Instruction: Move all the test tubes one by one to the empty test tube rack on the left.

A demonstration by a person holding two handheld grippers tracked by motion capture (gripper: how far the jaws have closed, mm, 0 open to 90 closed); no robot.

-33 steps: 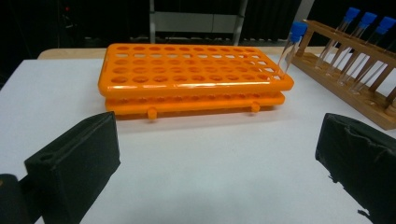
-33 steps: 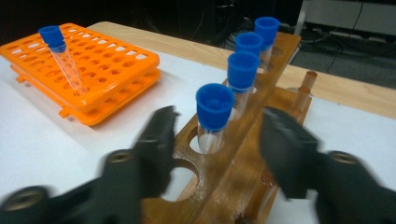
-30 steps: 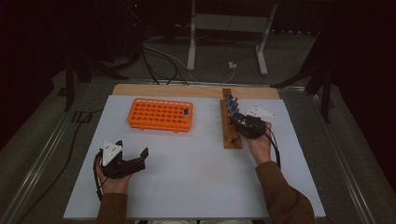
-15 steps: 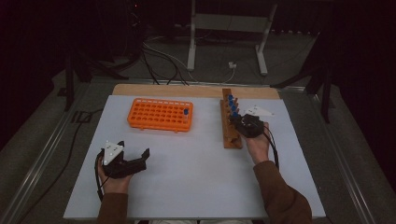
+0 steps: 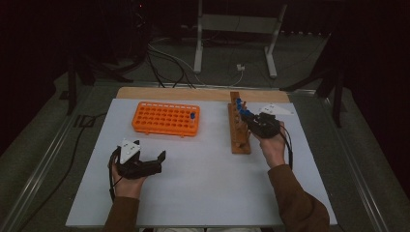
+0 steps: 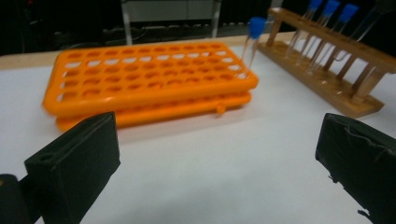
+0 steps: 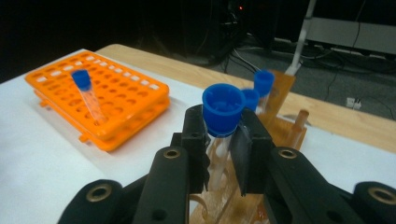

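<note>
White table: right gripper (image 7: 223, 140) pinches capped tube (image 7: 222, 109) above wooden rack (image 5: 239, 130) for lifting; left gripper (image 5: 153, 161), seven o'clock, spread, idle.

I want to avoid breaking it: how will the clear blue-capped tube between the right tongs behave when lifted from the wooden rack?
The clear, thin-walled, blue-capped tube looks light and probably slippery, so it may slide in the right tongs. It seems stiff but likely fragile. Being round, it would probably roll if laid on the white table.
</note>
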